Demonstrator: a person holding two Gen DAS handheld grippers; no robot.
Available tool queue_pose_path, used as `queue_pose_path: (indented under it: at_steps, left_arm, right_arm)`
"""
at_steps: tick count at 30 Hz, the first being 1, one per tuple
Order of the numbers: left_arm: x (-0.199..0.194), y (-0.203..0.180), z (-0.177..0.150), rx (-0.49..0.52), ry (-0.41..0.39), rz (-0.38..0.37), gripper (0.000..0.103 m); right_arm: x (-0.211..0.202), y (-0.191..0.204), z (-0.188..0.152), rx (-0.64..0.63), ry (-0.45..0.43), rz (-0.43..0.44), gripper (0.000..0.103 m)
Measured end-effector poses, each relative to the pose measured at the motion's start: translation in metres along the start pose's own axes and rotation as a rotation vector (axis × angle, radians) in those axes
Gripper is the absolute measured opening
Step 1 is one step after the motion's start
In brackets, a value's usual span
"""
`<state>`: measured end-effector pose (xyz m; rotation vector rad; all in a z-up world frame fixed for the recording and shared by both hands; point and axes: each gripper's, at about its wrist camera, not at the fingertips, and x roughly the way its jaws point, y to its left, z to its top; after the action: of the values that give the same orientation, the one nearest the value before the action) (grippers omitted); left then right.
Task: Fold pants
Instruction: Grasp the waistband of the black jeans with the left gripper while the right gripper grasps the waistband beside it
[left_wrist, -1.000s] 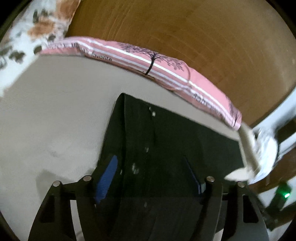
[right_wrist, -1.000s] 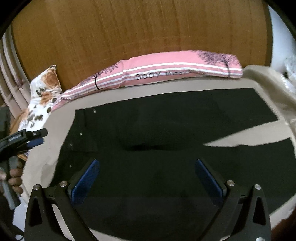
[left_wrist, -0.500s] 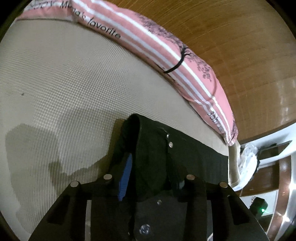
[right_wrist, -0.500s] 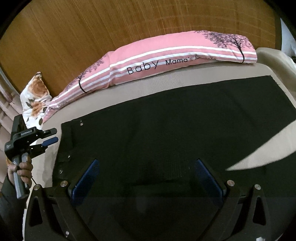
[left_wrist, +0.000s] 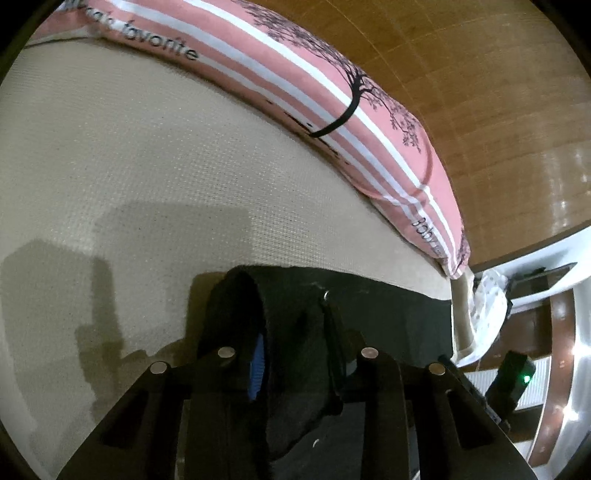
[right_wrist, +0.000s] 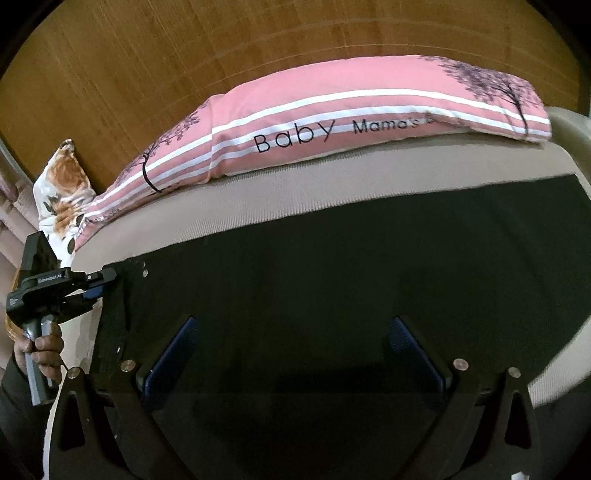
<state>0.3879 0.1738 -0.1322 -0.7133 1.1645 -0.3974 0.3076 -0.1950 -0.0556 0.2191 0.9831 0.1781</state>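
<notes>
- Pants (left_wrist: 373, 317), black, lie on the beige bed cover (left_wrist: 147, 177) in the left wrist view; their bunched waistband corner sits between the fingers of the left gripper (left_wrist: 295, 358), whose jaws have just been closing and now pinch the fabric. A pink striped pillow (left_wrist: 332, 92) runs along the wooden headboard (left_wrist: 480, 92) behind.
- Right wrist view: the pants (right_wrist: 351, 266) spread flat across the cover. The right gripper (right_wrist: 291, 347) hangs over them with jaws wide apart, gripping nothing. At the left edge, a hand (right_wrist: 40, 349) holds the left gripper (right_wrist: 101, 284) at the waistband corner. A floral cushion (right_wrist: 62, 192) lies beside the pillow (right_wrist: 332, 122).
</notes>
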Motion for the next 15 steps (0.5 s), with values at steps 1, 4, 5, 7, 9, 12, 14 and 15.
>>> queue_pose_path:
  at_steps: [1,4,5,7,9,12,14,15]
  left_arm:
    - [0.003,-0.001,0.001,-0.001,0.001,-0.001,0.03]
    - [0.006,0.001,0.003,-0.003,-0.018,0.0,0.03]
    - [0.006,0.0,0.002,0.002,-0.029,0.002,0.029]
    - [0.002,-0.003,0.0,0.031,-0.054,0.03,0.011]
    - [-0.005,-0.007,-0.005,0.057,-0.077,0.014,0.009]
    - [-0.023,-0.024,-0.015,0.118,-0.143,-0.035,0.009]
    - [-0.038,-0.039,-0.025,0.178,-0.19,-0.074,0.008]
    - [-0.041,-0.046,-0.029,0.206,-0.204,-0.083,0.008]
  right_arm:
    - [0.004,-0.001,0.005,-0.016,0.001,0.006,0.102]
    - [0.017,-0.003,0.018,-0.058,0.022,0.038,0.102]
    - [0.021,-0.004,0.022,-0.074,0.029,0.047,0.102]
    - [0.032,-0.007,0.033,-0.113,0.059,0.058,0.102]
    - [0.042,-0.01,0.043,-0.159,0.088,0.081,0.102]
    - [0.052,-0.012,0.059,-0.261,0.125,0.094,0.102]
    - [0.06,-0.011,0.071,-0.359,0.165,0.123,0.102]
    - [0.063,-0.011,0.075,-0.391,0.182,0.13,0.099]
